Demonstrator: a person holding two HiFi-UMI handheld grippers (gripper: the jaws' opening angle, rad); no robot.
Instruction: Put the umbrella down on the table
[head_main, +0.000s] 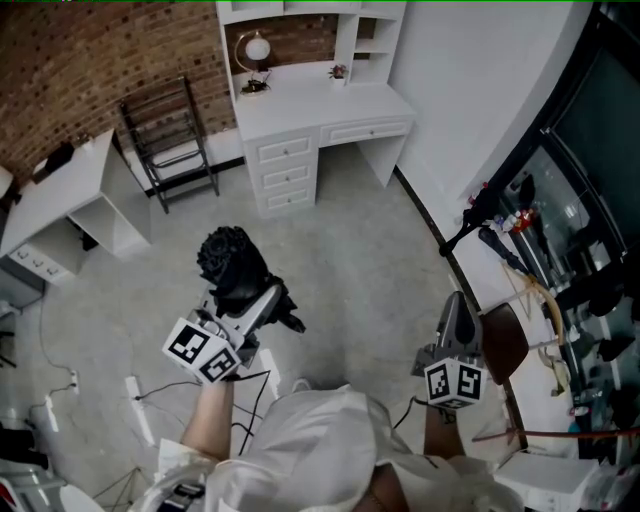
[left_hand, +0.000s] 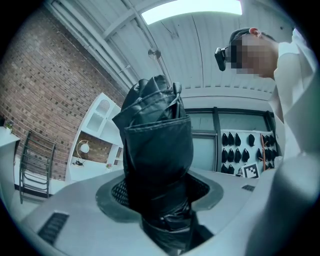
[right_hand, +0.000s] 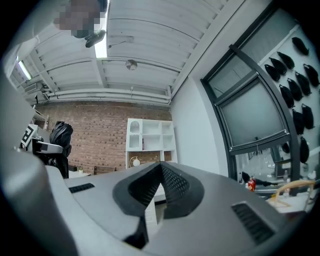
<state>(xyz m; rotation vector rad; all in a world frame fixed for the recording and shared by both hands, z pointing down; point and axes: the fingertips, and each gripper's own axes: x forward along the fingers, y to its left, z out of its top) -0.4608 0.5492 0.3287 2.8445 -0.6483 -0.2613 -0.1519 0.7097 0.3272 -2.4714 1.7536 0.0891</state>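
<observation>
left gripper (left_hand: 159, 197) at lower centre clamped wide on folded black umbrella (left_hand: 157, 140), bundle upright. looks light, soft slippery fabric over stiff core; best held mid-bundle. right gripper (right_hand: 160, 167) closed, empty.

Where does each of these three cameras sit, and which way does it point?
Head view: on the person's head, looking steeply down at the floor; shows both forearms, the left gripper clamped on a black umbrella, and the right gripper.
Left gripper view: on the left gripper, looking along its jaws at the umbrella; a white sleeve shows.
Right gripper view: on the right gripper, looking past its closed, empty jaws; the person's head shows on top.
Shared: all three show the white desk by the brick wall.
</observation>
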